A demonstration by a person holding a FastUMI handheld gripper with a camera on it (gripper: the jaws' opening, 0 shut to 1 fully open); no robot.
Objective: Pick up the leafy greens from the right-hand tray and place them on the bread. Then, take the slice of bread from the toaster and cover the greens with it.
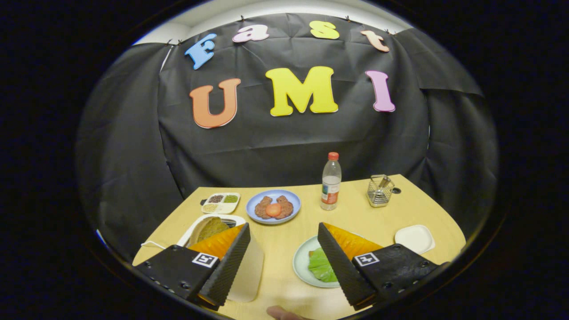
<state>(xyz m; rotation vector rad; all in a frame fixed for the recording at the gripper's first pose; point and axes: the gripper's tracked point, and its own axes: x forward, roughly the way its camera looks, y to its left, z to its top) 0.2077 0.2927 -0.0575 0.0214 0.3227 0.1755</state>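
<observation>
My gripper [283, 227] hangs open above the wooden table [284, 249], with nothing between its fingers. The leafy greens [321, 266] lie on a pale green plate [299, 262], partly hidden under the right finger [340, 262]. A white toaster [250, 271] stands under the left finger [231, 262], and a brown slice of bread [210, 228] sticks up out of its slot. Beyond the fingertips, a blue plate [253, 205] carries flat brown bread [284, 208] with an orange-red round piece on top.
A small divided dish of seasonings [221, 202] sits left of the blue plate. To its right stand a clear bottle with a red cap [331, 182] and a wire holder [380, 191]. A small white dish [414, 238] lies beyond the right finger. A person's fingertip [280, 314] shows below.
</observation>
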